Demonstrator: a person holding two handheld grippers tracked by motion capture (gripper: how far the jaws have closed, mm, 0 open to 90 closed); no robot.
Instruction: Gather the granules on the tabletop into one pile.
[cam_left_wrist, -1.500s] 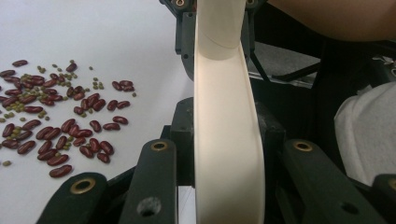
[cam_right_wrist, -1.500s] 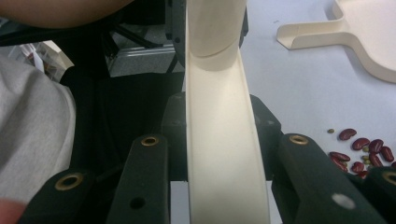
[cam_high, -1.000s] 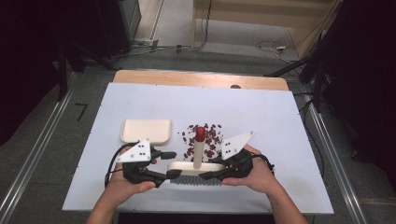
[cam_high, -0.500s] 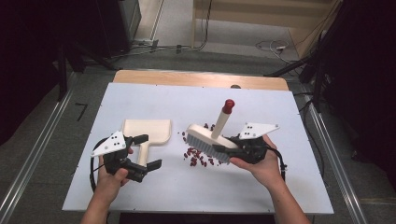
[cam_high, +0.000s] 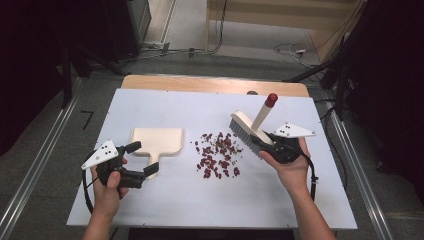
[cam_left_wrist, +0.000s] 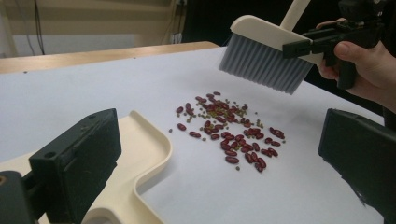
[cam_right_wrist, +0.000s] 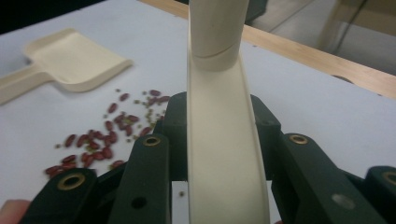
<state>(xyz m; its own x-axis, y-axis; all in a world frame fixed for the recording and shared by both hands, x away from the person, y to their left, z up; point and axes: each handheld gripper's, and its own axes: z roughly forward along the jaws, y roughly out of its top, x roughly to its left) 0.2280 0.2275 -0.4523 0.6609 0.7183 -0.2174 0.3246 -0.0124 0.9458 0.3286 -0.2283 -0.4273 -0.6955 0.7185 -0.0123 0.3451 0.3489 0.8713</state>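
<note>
A cream brush with grey bristles and a red-tipped handle hangs tilted just right of a scatter of red and small green beans. My right gripper is shut on the brush's back, with a jaw on each side of it. A cream dustpan lies flat left of the beans. My left gripper is open at the dustpan's handle, one jaw beside the pan, the other wide apart. In the left gripper view the bristles hover beyond the beans.
Everything rests on a white board with a wooden strip along its far edge. Metal rails run down both sides of the table. Cables lie on the floor beyond it.
The right gripper has lifted the brush from the table's front and carried it right of the beans. The left gripper let go of the brush and moved left to the dustpan's handle.
</note>
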